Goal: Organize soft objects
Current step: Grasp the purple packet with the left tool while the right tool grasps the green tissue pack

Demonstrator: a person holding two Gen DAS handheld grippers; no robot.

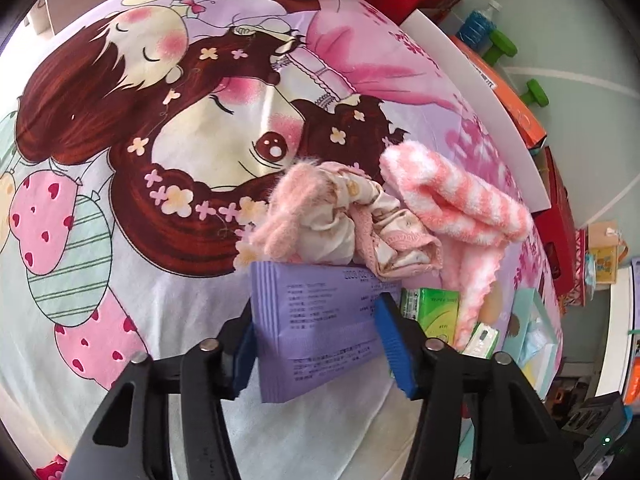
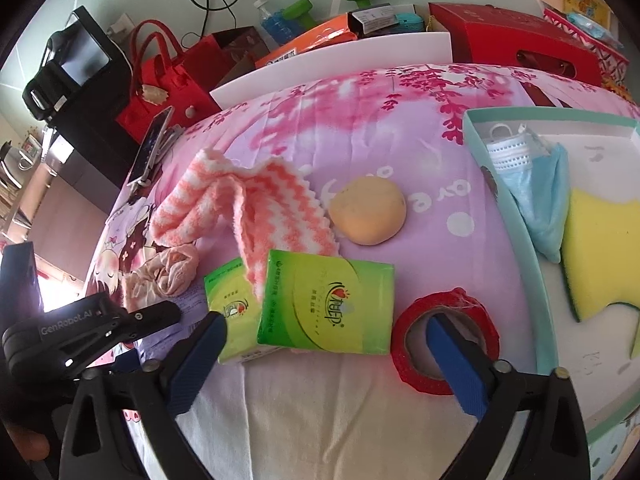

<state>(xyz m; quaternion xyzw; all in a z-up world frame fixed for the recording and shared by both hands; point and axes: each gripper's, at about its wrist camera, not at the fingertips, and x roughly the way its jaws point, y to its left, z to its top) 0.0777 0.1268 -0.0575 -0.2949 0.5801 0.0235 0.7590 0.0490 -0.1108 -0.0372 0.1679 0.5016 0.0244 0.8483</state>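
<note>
My left gripper (image 1: 316, 324) is shut on a purple tissue pack (image 1: 320, 328), its blue pads against both sides of the pack, just over the bedsheet. Beyond it lie a pink fuzzy cloth bundle (image 1: 320, 216) and a pink-and-white striped towel (image 1: 460, 200). My right gripper (image 2: 328, 344) is open above two green tissue packs (image 2: 328, 304), its right finger over a red tape roll (image 2: 444, 340). The striped towel (image 2: 248, 204) drapes onto the packs. A yellow soft ball (image 2: 368, 210) lies behind them. A teal box (image 2: 508, 216) at right holds face masks (image 2: 520, 160) and a yellow sponge (image 2: 600, 256).
A phone (image 2: 150, 146) lies at the bed's far edge. Red bags (image 2: 160, 80), boxes, green dumbbells (image 2: 304, 8) and a water bottle (image 2: 272, 20) sit on the floor beyond a white board (image 2: 332, 64). The left gripper's body (image 2: 92, 328) shows at the right view's left.
</note>
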